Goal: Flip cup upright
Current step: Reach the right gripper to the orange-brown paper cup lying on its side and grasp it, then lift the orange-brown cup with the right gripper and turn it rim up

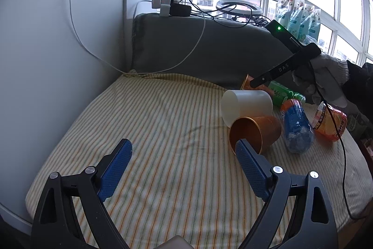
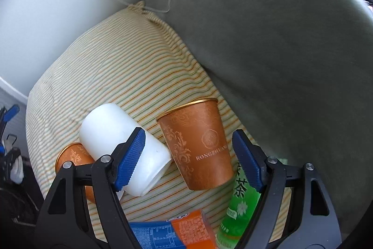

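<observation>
Two orange paper cups and a white plastic cup lie on their sides on a striped cushion [image 1: 149, 132]. In the left wrist view the near orange cup [image 1: 255, 131] opens toward me, touching the white cup [image 1: 247, 105] behind it; the far orange cup [image 1: 247, 82] is partly hidden. My left gripper [image 1: 184, 151] is open and empty, its right finger in front of the near cup's mouth. In the right wrist view my right gripper [image 2: 188, 139] is open above the patterned orange cup [image 2: 200, 146], which lies between its fingers. The white cup [image 2: 121, 141] and other orange cup [image 2: 72, 158] lie left.
A green tea bottle [image 2: 237, 207], a blue-orange bottle [image 1: 296, 125] and an orange snack cup [image 1: 331, 123] lie to the right. A grey cushion [image 1: 209, 48] backs the seat. A white panel [image 1: 46, 50] stands left. Cables and chargers [image 1: 167, 5] sit on the sill.
</observation>
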`<action>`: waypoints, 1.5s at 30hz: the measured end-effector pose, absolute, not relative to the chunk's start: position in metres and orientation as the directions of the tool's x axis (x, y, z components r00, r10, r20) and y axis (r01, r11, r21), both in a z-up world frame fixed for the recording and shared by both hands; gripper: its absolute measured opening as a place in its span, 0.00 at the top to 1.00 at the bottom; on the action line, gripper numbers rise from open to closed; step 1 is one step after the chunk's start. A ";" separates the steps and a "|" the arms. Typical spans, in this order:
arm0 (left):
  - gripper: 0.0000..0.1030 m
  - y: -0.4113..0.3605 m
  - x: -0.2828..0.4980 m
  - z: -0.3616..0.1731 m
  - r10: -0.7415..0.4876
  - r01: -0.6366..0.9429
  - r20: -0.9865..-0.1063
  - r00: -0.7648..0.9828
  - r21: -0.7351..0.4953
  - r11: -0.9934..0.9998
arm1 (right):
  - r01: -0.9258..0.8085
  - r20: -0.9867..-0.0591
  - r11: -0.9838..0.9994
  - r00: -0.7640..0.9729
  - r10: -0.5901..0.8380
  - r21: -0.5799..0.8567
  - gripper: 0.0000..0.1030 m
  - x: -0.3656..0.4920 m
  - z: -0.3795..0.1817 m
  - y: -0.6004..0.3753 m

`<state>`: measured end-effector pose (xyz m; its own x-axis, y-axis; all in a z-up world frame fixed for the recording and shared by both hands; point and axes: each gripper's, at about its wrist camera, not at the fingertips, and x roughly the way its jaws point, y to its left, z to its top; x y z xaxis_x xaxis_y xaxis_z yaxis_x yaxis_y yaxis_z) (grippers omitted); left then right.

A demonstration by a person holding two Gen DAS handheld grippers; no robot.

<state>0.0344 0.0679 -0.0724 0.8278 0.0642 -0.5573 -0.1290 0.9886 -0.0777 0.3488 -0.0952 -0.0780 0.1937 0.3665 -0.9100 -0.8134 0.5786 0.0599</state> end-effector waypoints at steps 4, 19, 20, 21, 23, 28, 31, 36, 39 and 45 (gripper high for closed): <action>0.12 0.070 0.038 -0.074 0.064 -0.136 -0.563 0.824 -0.086 0.987 | -0.826 -0.925 0.559 0.162 0.344 0.063 0.23 0.355 -0.089 -0.083; 0.12 0.079 0.038 -0.075 0.080 -0.156 -0.560 0.825 -0.089 0.984 | -0.833 -0.948 0.552 0.137 0.289 0.048 0.31 0.365 -0.109 -0.069; 0.12 0.079 0.037 -0.075 0.080 -0.155 -0.559 0.825 -0.089 0.984 | -0.830 -0.945 0.556 0.142 0.294 0.048 0.31 0.365 -0.108 -0.070; 0.12 0.078 0.037 -0.075 0.080 -0.155 -0.559 0.826 -0.088 0.984 | -0.826 -0.942 0.562 0.151 0.301 0.047 0.32 0.364 -0.104 -0.075; 0.12 0.078 0.036 -0.074 0.079 -0.153 -0.556 0.827 -0.088 0.984 | -0.820 -0.933 0.570 0.163 0.321 0.053 0.32 0.362 -0.096 -0.080; 0.12 0.076 0.032 -0.070 0.075 -0.144 -0.544 0.835 -0.086 0.986 | -0.815 -0.908 0.576 0.190 0.372 0.065 0.32 0.352 -0.073 -0.090; 0.12 0.074 0.028 -0.066 0.070 -0.137 -0.536 0.841 -0.086 0.987 | -0.810 -0.896 0.582 0.205 0.394 0.071 0.33 0.341 -0.059 -0.098; 0.12 0.070 0.022 -0.059 0.058 -0.121 -0.521 0.852 -0.088 0.989 | -0.799 -0.882 0.600 0.251 0.399 0.044 0.33 0.310 -0.035 -0.112; 0.12 0.064 0.016 -0.056 0.052 -0.111 -0.511 0.858 -0.086 0.990 | -0.782 -0.866 0.622 0.286 0.410 0.036 0.33 0.291 -0.018 -0.123; 0.12 0.053 0.003 -0.049 0.019 -0.072 -0.503 0.864 -0.086 0.994 | -0.738 -0.830 0.670 0.321 0.455 0.082 0.33 0.238 0.010 -0.139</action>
<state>0.0027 0.0529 -0.0492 0.8640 0.0189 -0.5031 -0.0718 0.9937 -0.0860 0.2378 -0.1395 0.0102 0.3213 0.4554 -0.8303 -0.7383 0.6695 0.0815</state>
